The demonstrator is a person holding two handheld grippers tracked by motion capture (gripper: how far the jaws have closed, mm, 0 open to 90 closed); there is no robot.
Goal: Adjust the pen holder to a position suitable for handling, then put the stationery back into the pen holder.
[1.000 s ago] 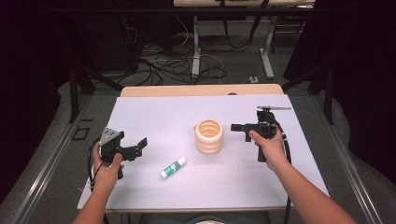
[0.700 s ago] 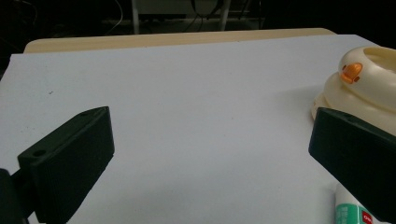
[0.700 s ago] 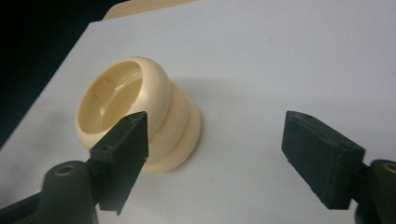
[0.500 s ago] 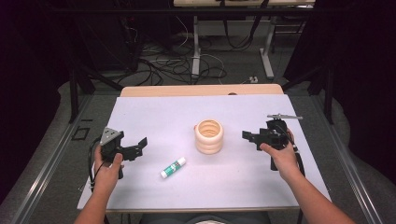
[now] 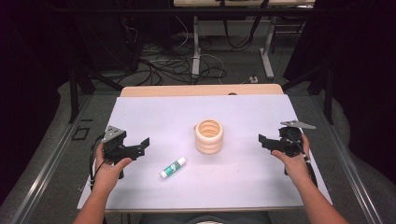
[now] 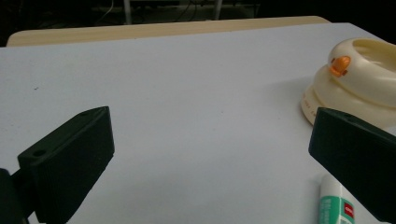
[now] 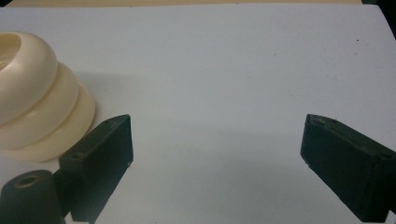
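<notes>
A stack of cream rings (image 5: pixel 208 136) stands in the middle of the white table top (image 5: pixel 159 116). A green and white glue stick (image 5: pixel 173 167) lies to its front left. My left gripper (image 5: pixel 140 147) rests at the left, open, pointing toward the stack; in its own view the left gripper (image 6: pixel 210 154) has the ring stack (image 6: pixel 359 84) and the glue stick (image 6: pixel 334 205) at the right. My right gripper (image 5: pixel 264 142) sits well right of the stack. Its jaws have just been opening and hold nothing. The right gripper (image 7: pixel 217 154) faces bare table, with the ring stack (image 7: pixel 37 93) at the left.
A wooden strip (image 5: pixel 201 89) runs along the table's far edge. Beyond it are cables (image 5: pixel 159 65) and desk legs on the floor. Metal rails (image 5: pixel 46 163) flank the table on both sides.
The right hand has carried its gripper to the right and nearer the person, away from the ring stack, with the jaws spreading wider. The left gripper has stayed put.
</notes>
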